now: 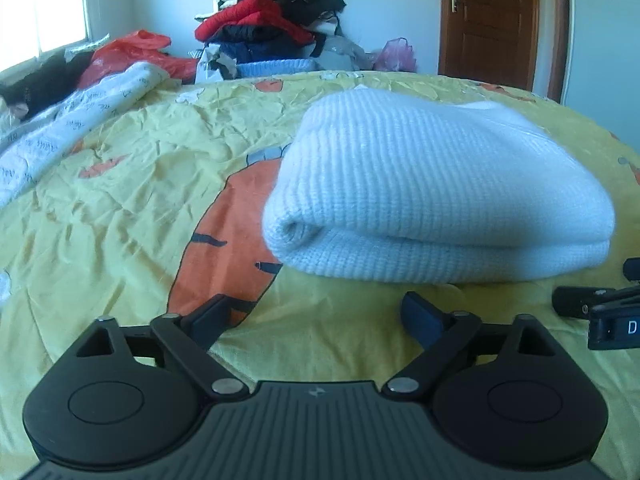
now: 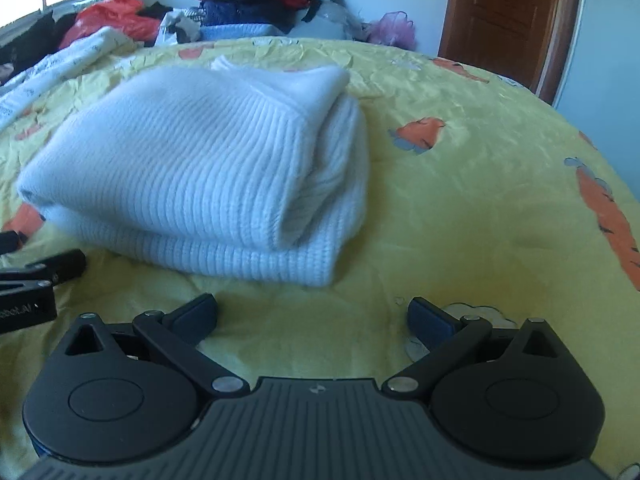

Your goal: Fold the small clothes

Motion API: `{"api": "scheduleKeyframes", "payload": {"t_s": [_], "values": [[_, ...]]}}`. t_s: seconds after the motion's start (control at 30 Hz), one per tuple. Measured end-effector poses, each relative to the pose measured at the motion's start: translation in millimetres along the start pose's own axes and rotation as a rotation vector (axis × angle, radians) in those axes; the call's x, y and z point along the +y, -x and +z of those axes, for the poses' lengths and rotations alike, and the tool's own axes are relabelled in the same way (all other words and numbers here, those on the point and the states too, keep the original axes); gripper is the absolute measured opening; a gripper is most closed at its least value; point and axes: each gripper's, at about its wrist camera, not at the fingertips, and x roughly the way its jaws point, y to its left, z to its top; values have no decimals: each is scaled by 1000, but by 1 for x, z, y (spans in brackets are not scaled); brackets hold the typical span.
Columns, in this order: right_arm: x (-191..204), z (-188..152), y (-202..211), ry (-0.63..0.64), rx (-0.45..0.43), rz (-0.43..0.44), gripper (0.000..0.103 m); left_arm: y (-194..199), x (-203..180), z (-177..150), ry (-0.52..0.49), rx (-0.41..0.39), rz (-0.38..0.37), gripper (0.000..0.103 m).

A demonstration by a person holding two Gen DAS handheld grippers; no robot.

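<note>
Pale blue ribbed knit garment [image 1: 436, 196], folded into a thick bundle, lying on the yellow carrot-print bedsheet [image 1: 132, 200] with its long axis crosswise to both grippers. Just short of the bundle's near edge, left gripper [image 1: 320, 316] with jaws wide apart and empty, bundle ahead and to its right. Right gripper [image 2: 312, 316] likewise spread and empty, bundle ahead and to its left. Neither touching the knit; both about equally near, flanking its near corners. Beyond the bundle, heaped red and dark clothes [image 1: 272, 20] and a brown wooden door [image 1: 488, 20].

Both wrist views look low and close across the bed [image 1: 120, 208], angled downward. They share the folded white sweater [image 1: 432, 200], seen from its left and right.
</note>
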Motion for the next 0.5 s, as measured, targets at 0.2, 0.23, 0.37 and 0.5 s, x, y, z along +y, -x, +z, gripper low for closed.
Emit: {"api": "scheduleKeyframes", "payload": {"t_s": [0.2,0.23,0.37,0.5], "values": [[-3,-13,-4,-21,-104,18,102,-4,3,-3,6,2,-39,103],[-3,-13,-4,-22,-108,17,102,-4,2,-3,3,2,-37,103],[-4,-12,-6,-22,-108,18,102,-5,3,-2,0,5,-42,103],[-4,-13,-6,-23,-108,20,102,-6,6,-1,-1,9,-61,103]]}}
